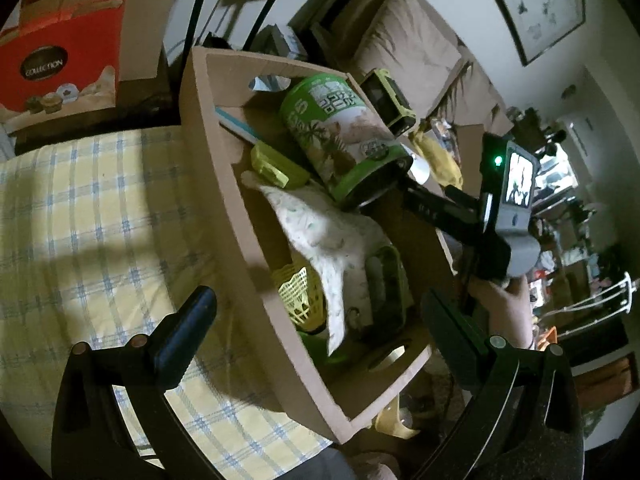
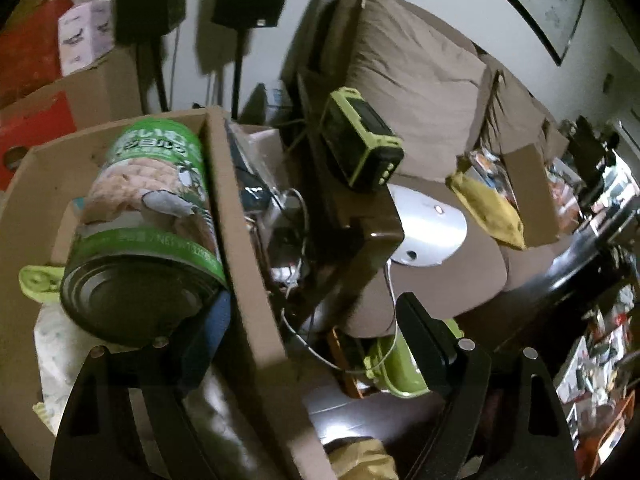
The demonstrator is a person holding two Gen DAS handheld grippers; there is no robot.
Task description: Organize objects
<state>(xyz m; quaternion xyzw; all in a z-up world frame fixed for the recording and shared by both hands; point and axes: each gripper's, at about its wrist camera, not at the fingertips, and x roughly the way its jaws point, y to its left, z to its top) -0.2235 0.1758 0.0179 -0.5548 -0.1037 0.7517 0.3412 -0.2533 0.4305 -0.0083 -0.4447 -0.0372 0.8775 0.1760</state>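
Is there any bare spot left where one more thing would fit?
The checked cloth left of the box lies bare up to the red carton. Inside the box it is crowded: the can, a white cloth and a yellow basket fill it. Only a brown strip near its far wall shows.

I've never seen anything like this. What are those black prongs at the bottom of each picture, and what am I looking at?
There is no robot here. A person holds a two-finger gripper in each hand, and each one carries a wide-angle camera looking along its fingers. The black prongs are those fingers. One picture comes from the left gripper, the other from the right gripper. Both are open, closed on nothing. They hover at a cardboard box on a checked cloth. In the box are a green can on its side, a white cloth and a yellow mesh basket. A brown sofa stands behind.
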